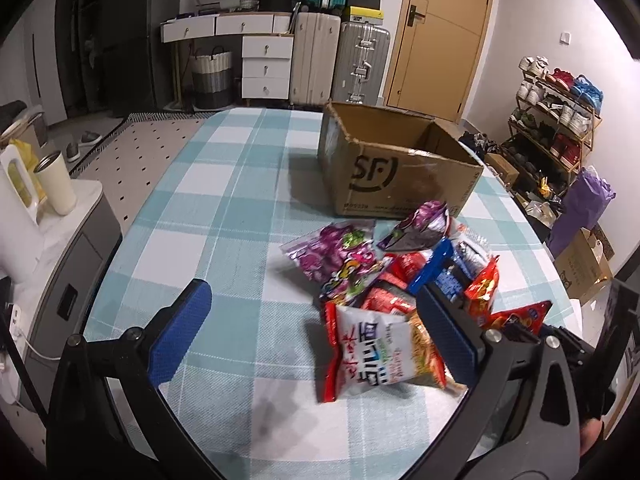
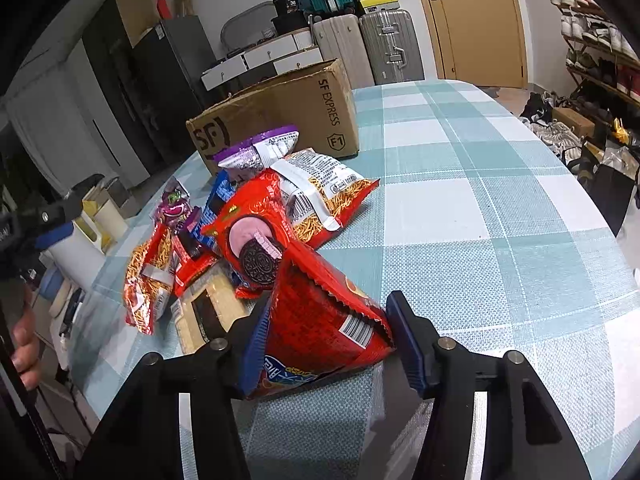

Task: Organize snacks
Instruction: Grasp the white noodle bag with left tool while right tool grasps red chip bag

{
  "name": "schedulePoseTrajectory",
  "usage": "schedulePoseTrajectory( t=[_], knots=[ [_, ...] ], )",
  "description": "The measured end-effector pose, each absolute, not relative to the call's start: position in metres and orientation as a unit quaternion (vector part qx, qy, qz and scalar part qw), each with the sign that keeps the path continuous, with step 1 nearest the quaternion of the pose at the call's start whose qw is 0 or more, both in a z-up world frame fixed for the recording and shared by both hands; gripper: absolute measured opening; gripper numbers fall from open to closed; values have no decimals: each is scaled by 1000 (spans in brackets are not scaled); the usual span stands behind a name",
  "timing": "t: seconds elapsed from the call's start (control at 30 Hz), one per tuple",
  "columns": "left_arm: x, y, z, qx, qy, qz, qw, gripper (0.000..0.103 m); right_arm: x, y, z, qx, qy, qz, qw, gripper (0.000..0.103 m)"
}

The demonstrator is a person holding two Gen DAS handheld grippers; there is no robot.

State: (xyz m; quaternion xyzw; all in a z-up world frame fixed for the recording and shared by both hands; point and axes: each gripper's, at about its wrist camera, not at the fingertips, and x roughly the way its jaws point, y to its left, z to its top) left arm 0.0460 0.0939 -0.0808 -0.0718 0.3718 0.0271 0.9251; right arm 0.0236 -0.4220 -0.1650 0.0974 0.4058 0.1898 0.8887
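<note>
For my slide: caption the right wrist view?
Right gripper shut on red cookie packet beside brown cardboard box.

Even, cool indoor light fills both views, fairly bright, source unseen. The cardboard box [image 1: 400,160] throws a soft shadow leftward onto the checked tablecloth [image 1: 224,208]. Faint glare glints off the red Oreo packet [image 2: 320,312] and the foil snack bags. Fisheye bending is strong: the tablecloth's edges bow and black vignette fills every corner. The near blue pads look soft, the noodle packet [image 1: 380,356] slightly smeared, distant suitcases [image 1: 340,60] grainy.
</note>
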Motion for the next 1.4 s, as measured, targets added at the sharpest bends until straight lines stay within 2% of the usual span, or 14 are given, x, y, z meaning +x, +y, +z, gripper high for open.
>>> schedulePoseTrajectory(
  t=[0.53, 1.4],
  knots=[
    [51, 88, -124, -101, 442, -15, 891, 102, 15, -431, -158, 122, 392, 202, 889, 48],
    [82, 64, -171, -136, 505, -60, 850, 99, 12, -443, -158, 141, 381, 206, 890, 47]
  ],
)
